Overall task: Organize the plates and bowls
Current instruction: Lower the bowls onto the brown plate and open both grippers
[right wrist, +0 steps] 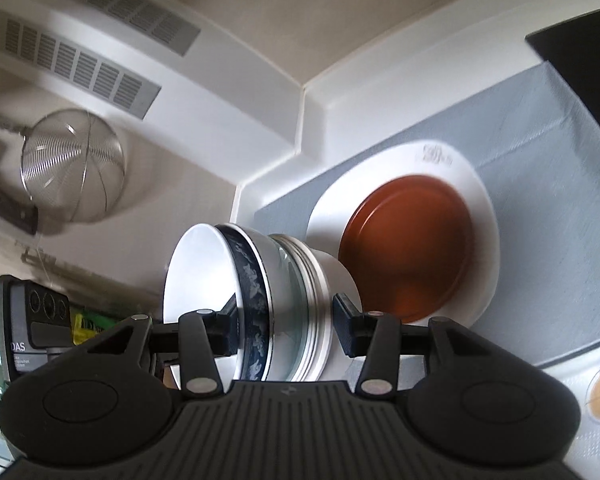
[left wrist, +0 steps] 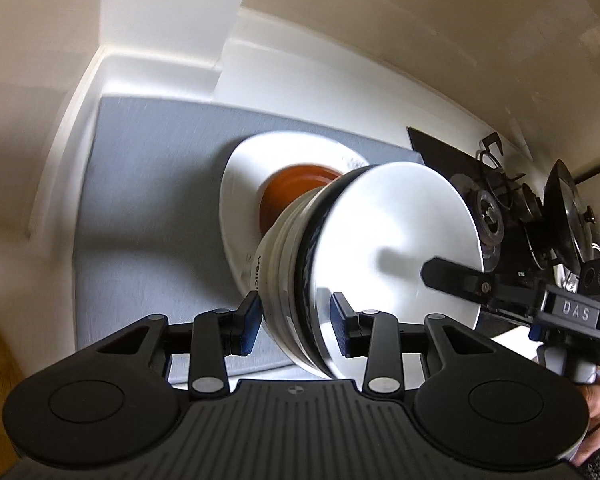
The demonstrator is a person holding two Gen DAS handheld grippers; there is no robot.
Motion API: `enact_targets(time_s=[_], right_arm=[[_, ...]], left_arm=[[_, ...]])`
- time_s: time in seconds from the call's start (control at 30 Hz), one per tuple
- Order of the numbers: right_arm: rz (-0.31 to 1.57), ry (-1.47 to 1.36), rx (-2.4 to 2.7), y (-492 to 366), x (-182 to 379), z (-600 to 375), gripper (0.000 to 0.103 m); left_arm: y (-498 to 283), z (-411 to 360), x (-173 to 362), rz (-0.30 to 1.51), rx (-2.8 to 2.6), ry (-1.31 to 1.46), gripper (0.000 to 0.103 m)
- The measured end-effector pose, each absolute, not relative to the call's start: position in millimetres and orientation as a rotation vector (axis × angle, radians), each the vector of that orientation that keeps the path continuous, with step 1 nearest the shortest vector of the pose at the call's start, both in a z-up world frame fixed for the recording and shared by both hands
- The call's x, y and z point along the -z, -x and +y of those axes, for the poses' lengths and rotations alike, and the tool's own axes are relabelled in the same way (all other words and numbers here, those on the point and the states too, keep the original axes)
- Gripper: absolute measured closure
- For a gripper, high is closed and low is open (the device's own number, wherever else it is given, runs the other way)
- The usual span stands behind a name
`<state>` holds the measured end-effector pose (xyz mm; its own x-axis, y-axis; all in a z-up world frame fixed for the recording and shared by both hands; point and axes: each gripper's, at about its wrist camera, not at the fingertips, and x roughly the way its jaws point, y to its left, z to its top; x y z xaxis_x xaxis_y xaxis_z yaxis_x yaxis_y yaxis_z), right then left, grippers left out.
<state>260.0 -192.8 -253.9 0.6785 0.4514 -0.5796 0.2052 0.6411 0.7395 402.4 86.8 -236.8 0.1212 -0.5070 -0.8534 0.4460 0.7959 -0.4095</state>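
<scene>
Fingers of the left gripper (left wrist: 295, 322) straddle the rim edges of a nested bowl stack (left wrist: 320, 264), with the blue pads (left wrist: 251, 320) on either side of it; whether they press on the stack cannot be told. The right gripper (right wrist: 284, 322) meets the same stack from the opposite side: one finger sits inside the top bowl and the other outside the stack wall, set narrow, though a firm clamp cannot be confirmed. The stack is tilted on its side relative to both cameras. Behind it, an orange plate (right wrist: 406, 248) rests on a white plate (right wrist: 482, 216), on a grey mat (right wrist: 548, 184) covering the counter (right wrist: 328, 116). Open mat lies beyond the plates. A stove (left wrist: 488, 208) borders the mat's far edge.
</scene>
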Motion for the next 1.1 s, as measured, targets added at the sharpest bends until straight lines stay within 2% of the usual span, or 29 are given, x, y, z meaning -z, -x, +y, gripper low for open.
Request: enact_targets(time_s=[0.53, 1.1], right_arm=[[0.744, -0.873, -0.129, -285.6, 232.8, -238.9, 0.052], [0.834, -0.972, -0.062, -309.8, 329.5, -254.2, 0.052]], left_arm=[[-437.2, 32.1, 207.8, 1.21, 0.727, 0.021, 0.063], [-465.8, -2.1, 304.4, 1.348, 0.649, 0.035, 0.063]])
